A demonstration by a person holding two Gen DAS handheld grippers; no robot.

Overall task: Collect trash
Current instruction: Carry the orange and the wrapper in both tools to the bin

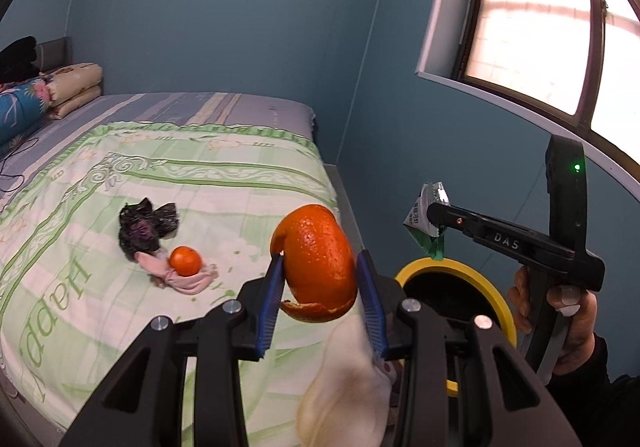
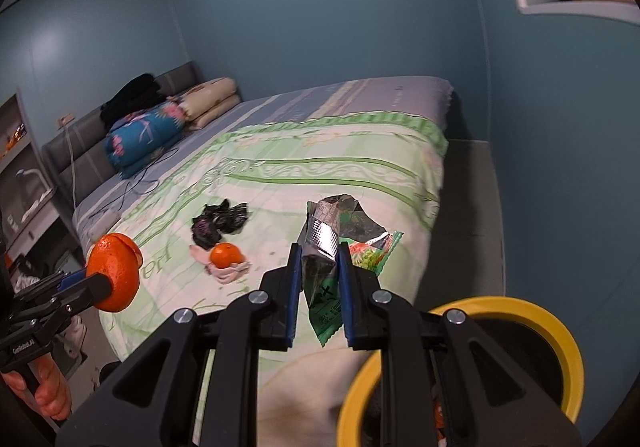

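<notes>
Both jaws are squeezed shut: the left gripper (image 1: 320, 279) holds an orange peel (image 1: 318, 267), the right gripper (image 2: 318, 283) a green wrapper (image 2: 326, 279). The yellow bin (image 2: 560, 331) sits just beside the bed (image 2: 280, 175). I'd hold each piece right over the hole before letting go.

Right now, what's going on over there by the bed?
A person is clearing trash off the bed with a claw in each hand. The left claw is shut on an orange peel; the right claw is shut on a green snack wrapper, held close to the yellow-rimmed bin beside the bed. Still lying on the cover: a crumpled black bag and a whole orange on pink cloth.
</notes>
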